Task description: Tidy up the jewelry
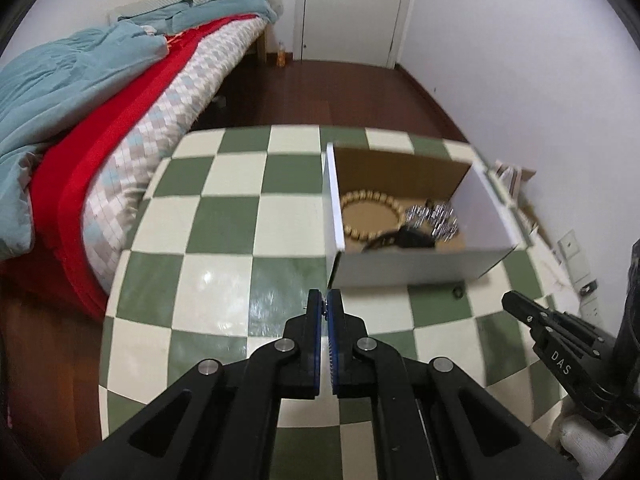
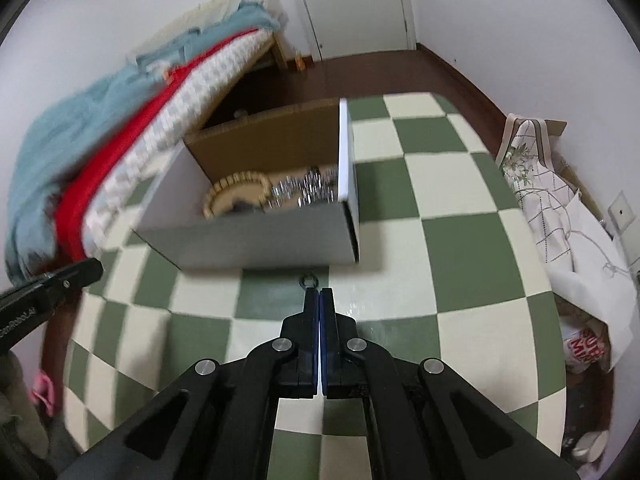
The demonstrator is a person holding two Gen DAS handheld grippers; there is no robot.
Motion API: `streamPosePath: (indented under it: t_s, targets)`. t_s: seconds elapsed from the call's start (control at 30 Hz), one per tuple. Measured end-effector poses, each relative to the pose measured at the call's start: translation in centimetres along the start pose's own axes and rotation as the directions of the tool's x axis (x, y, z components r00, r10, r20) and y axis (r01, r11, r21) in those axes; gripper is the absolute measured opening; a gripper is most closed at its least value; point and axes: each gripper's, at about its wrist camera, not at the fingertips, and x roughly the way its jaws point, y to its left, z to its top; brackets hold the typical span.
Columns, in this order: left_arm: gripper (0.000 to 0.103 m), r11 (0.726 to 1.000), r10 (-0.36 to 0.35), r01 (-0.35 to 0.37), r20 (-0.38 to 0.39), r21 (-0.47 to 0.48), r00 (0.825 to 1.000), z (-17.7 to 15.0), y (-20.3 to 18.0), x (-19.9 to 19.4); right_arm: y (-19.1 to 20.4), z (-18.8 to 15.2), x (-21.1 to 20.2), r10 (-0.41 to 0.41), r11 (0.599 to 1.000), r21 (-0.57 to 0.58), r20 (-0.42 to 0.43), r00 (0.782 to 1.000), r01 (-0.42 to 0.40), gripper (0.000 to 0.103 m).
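1. The left hand-held gripper [image 1: 325, 300] hovers over the green-and-cream checkered table [image 1: 224, 224], its jaws drawn almost together with nothing between them.
2. The right hand-held gripper [image 2: 319, 298] is clenched, its blue pads pressed together and empty, low over the same table [image 2: 460, 248].
3. An open white cardboard box [image 1: 408, 266] sits on the table ahead of both grippers; its inside is brown.
4. In the box lies a wooden bead bracelet [image 1: 370, 200], a pale ring on the box floor.
5. Beside the bracelet lies a heap of silver jewelry [image 1: 432, 218], with a dark piece [image 1: 400, 240] just in front of both; what it is cannot be told.
6. From the right wrist view the bead bracelet [image 2: 236, 192] lies left of the silver jewelry [image 2: 304, 190].
7. A small dark ring [image 2: 308, 280] lies on the table outside the box [image 2: 256, 240], just beyond the right gripper's tips and close to the box's front wall.
8. A bed [image 1: 120, 140] with red and teal bedding stands beside the table.
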Motion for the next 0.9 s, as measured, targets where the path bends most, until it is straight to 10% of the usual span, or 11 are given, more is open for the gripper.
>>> streamPosePath:
  t_s: [0.17, 0.27, 0.4, 0.5, 0.6, 0.9]
  targets:
    - [0.001, 1.0, -0.001, 0.001, 0.019, -0.013, 1.0, 1.1, 0.1, -0.8, 0.7, 1.3, 1.5, 0.073, 0.997, 0.019, -0.061, 0.995, -0.072, 0.003]
    - [0.001, 1.0, 0.005, -0.004, 0.011, -0.031, 1.0, 1.0, 0.6, -0.6, 1.6, 1.0, 3.5, 0.046, 0.999, -0.003, -0.094, 0.995, -0.046, 0.033]
    - [0.001, 0.999, 0.012, -0.012, 0.004, -0.043, 1.0, 0.8, 1.1, -0.6, 2.4, 0.5, 5.9, -0.006, 1.0, -0.029, -0.117, 0.993, 0.003, 0.036]
    - [0.001, 0.999, 0.02, -0.02, 0.003, -0.047, 1.0, 0.8, 1.4, -0.5, 3.2, 0.5, 6.0, -0.051, 0.997, -0.064, -0.081, 0.995, 0.046, 0.034]
    - [0.001, 0.999, 0.023, -0.022, 0.006, -0.049, 1.0, 0.8, 1.6, -0.6, 3.3, 0.3, 6.1, -0.072, 0.994, -0.082, -0.072, 0.995, 0.066, 0.0]
    - [0.001, 0.999, -0.013, 0.014, 0.026, -0.04, 1.0, 1.1, 0.7, -1.4, 1.2, 0.0, 0.5, 0.021, 1.0, -0.007, 0.021, 1.0, -0.021, 0.0]
